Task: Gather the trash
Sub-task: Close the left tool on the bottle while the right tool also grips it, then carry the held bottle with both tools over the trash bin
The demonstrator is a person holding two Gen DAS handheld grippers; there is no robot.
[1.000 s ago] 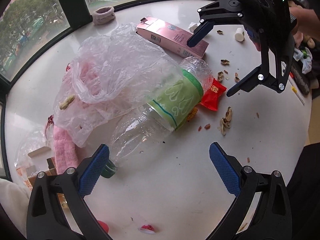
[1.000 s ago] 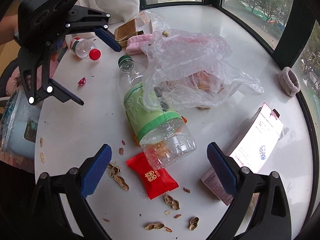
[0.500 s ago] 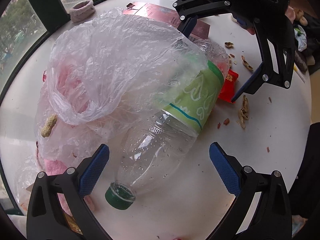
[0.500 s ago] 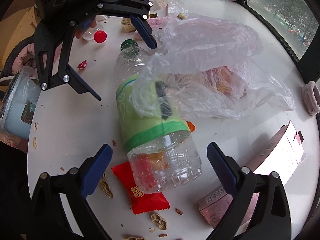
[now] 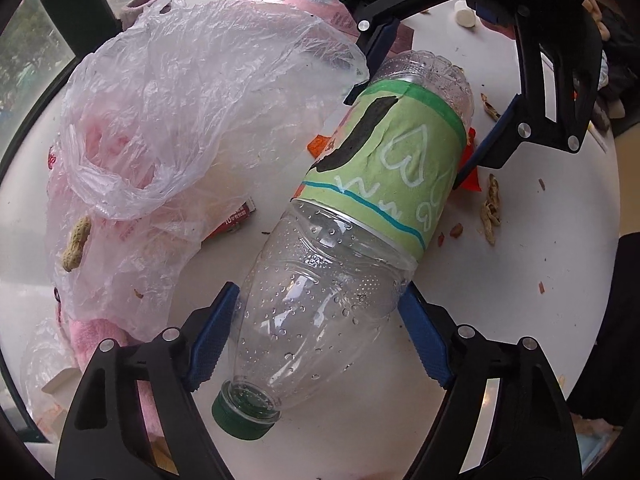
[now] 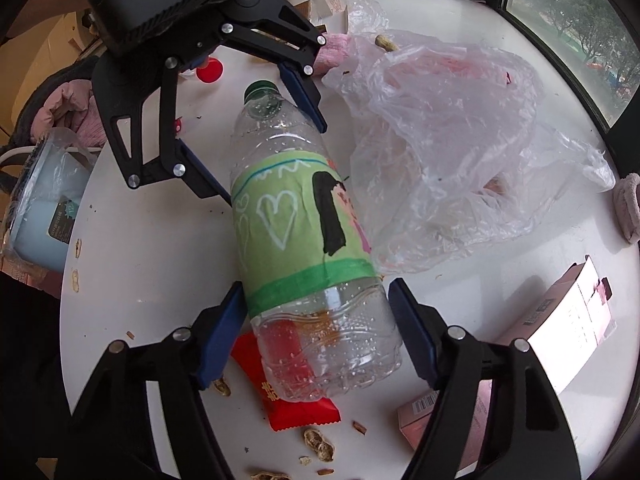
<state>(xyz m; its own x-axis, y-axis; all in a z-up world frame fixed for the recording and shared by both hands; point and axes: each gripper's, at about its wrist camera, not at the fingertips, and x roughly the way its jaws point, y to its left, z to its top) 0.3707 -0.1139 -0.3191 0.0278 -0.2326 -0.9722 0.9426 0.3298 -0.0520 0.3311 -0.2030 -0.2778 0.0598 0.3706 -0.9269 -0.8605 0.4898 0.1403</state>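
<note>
we see the bottle (image 5: 352,216) lying on its side on the white table (image 5: 520,280), long axis running from the left gripper (image 5: 316,332) at the neck end to the right gripper (image 6: 316,328) at the base end, each set of jaws straddling it crosswise and closing, blue pads at or just shy of the plastic, contact unclear. clear, empty, dimpled plastic, green cap (image 5: 246,412), green hand-drawn label with white hearts; it sits beside the crumpled plastic bag (image 5: 192,92) and over a red wrapper (image 6: 296,400), peanut shells (image 5: 490,208) scattered near.
</note>
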